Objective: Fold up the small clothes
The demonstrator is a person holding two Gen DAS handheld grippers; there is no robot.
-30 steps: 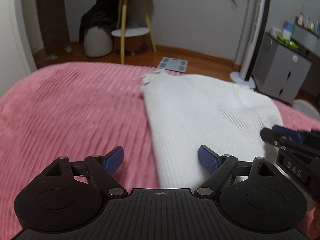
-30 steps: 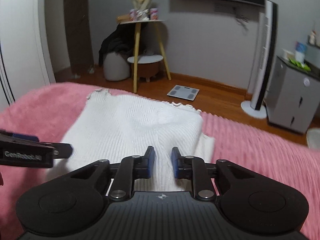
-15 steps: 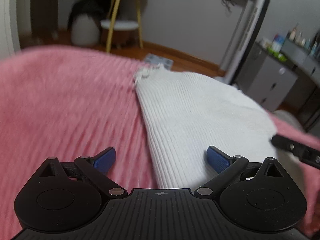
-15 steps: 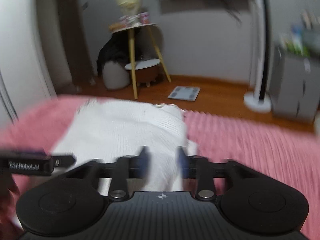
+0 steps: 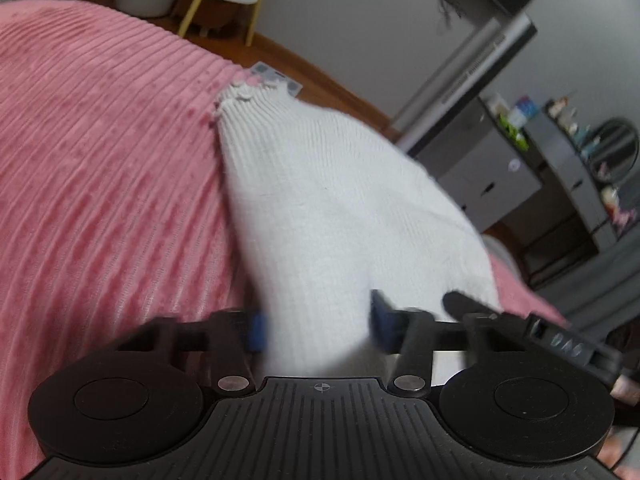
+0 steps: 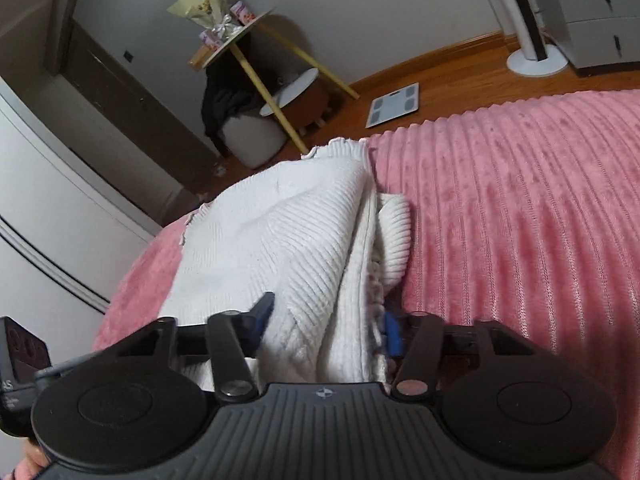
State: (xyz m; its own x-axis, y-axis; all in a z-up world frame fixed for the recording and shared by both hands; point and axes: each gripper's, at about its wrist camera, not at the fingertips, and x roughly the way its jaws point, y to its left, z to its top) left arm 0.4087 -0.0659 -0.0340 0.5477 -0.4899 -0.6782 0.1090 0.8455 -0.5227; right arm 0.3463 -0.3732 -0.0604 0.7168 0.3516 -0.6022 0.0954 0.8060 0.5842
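A white ribbed knit sweater [image 5: 320, 200] lies folded on a pink ribbed blanket [image 5: 100, 160]. In the blurred left wrist view my left gripper [image 5: 319, 326] is closing. The sweater's near left edge fills the gap between its blue pads. My right gripper [image 6: 327, 322] is also closing, with the sweater [image 6: 280, 232] bunched in thick folds between its pads at the near right edge. Both views are tilted. The right gripper's finger [image 5: 520, 328] shows low right in the left view. A corner of the left gripper [image 6: 16, 360] shows at the right view's left edge.
The pink blanket [image 6: 520, 220] spreads wide on both sides of the sweater. Beyond the bed, on the wooden floor, are a yellow-legged side table [image 6: 248, 64], a white pouf [image 6: 252, 140], a bathroom scale [image 6: 394, 105], a tower fan [image 6: 528, 40] and a grey cabinet [image 5: 492, 176].
Both grippers moved forward and down onto the sweater's near edge and rolled, so the views tilted. The right jaws spread from nearly shut. Both pairs now close around cloth, which is bunched up.
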